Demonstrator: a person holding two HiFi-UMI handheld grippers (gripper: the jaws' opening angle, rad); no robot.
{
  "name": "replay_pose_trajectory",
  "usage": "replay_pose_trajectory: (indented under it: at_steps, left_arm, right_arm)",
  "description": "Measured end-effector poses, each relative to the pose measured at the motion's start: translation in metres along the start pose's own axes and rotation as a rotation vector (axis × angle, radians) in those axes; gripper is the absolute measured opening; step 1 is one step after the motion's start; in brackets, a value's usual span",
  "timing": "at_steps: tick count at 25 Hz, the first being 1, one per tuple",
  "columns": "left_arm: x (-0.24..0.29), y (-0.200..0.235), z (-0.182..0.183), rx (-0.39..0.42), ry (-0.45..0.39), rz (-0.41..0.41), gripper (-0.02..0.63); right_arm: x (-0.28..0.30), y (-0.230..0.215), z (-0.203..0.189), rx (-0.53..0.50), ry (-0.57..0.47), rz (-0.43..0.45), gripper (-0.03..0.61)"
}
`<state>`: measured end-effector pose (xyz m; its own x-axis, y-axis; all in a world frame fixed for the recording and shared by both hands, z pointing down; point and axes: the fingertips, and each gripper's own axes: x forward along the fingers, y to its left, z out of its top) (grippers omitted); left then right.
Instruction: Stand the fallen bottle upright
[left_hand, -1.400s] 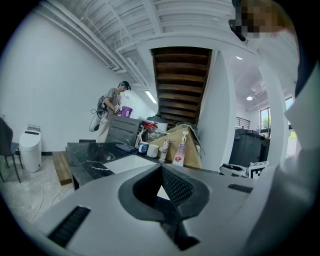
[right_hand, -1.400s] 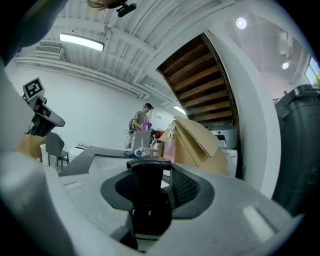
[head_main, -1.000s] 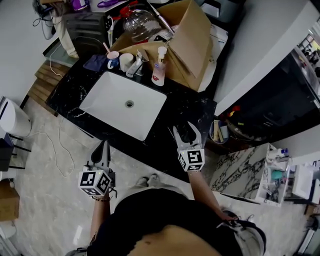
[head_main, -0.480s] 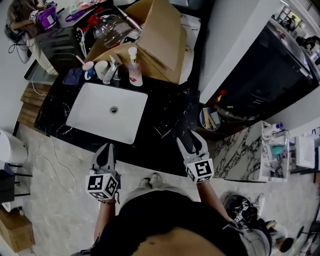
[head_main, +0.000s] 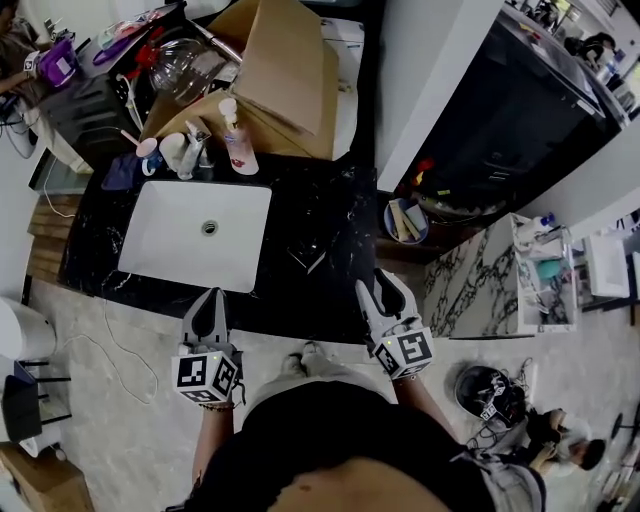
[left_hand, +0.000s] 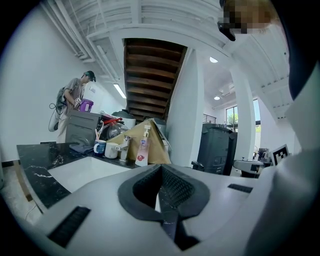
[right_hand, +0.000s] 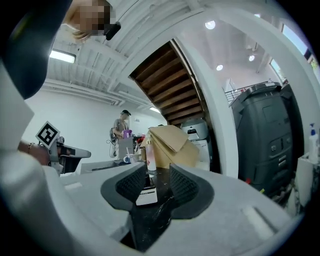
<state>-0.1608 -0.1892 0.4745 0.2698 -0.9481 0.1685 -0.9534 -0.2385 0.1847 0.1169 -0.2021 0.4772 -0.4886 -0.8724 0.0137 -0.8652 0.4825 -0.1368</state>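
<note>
small dark white-labelled bottle (right_hand: 144, 194) lies fallen on black marble counter (head_main: 335, 215), ahead of right gripper (head_main: 381, 286), jaws spread and closing on nothing; shutting early could roll it away. left gripper (head_main: 210, 302) fingers pressed together.

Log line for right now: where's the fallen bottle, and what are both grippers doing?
fallen bottle: lying on black counter, untouched | right gripper: jaws closing, nothing gripped, short of bottle | left gripper: shut, empty

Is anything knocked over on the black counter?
Yes. A small dark bottle lies on its side on the black counter, right of the sink. The pump bottle behind the sink stands upright, so the lying one looks wrong.
</note>
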Motion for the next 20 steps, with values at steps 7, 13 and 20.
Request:
replay_pose_trajectory:
  at_steps: [7, 13, 20]
  left_arm:
    - [-0.002, 0.004, -0.004, 0.024, 0.012, 0.007, 0.002]
    - [-0.003, 0.000, -0.012, 0.032, 0.027, -0.005, 0.002]
    - [-0.003, 0.001, -0.016, 0.031, 0.037, -0.007, 0.002]
  right_arm:
    - [-0.009, -0.001, 0.002, -0.016, -0.012, -0.017, 0.030]
    - [-0.012, 0.002, -0.011, -0.015, 0.028, -0.028, 0.005]
    - [-0.011, 0.007, -0.014, 0.010, 0.051, -0.037, 0.005]
